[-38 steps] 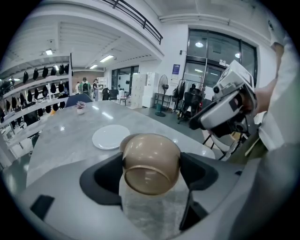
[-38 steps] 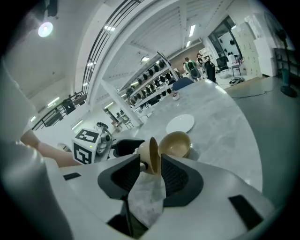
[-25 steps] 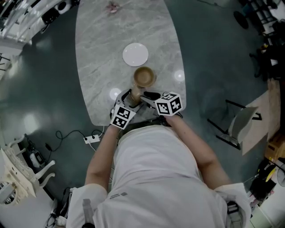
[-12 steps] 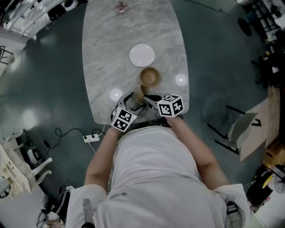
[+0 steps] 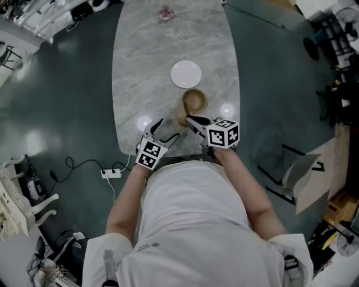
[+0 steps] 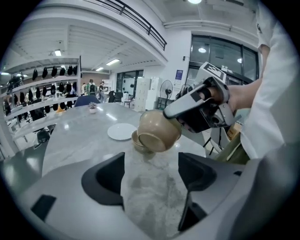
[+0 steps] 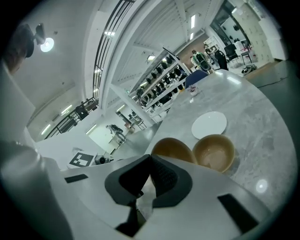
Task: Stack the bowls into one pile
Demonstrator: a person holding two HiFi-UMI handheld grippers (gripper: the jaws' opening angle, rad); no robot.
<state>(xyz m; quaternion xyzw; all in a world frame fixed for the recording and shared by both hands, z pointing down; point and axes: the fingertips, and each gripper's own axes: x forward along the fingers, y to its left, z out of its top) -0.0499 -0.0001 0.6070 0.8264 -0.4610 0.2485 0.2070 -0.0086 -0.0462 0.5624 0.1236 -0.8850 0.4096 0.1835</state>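
- We are seeing a grey marble table (image 5: 140, 67) standing on a dark floor (image 5: 67, 112).
- We are seeing a white plate (image 5: 185, 74) lying flat on the table.
- We are noticing a small pink thing (image 5: 165, 12) sitting at the table's far end.
- We are spotting a white power strip (image 5: 109, 174) lying on the floor.

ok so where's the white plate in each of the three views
Head view: the white plate sits upper middle on the table, just beyond the standing bowl.
Left gripper view: left of centre, behind and left of the lifted bowl.
Right gripper view: right of centre, just above the standing bowl.
Shared landmark: the standing bowl, beside the plate.
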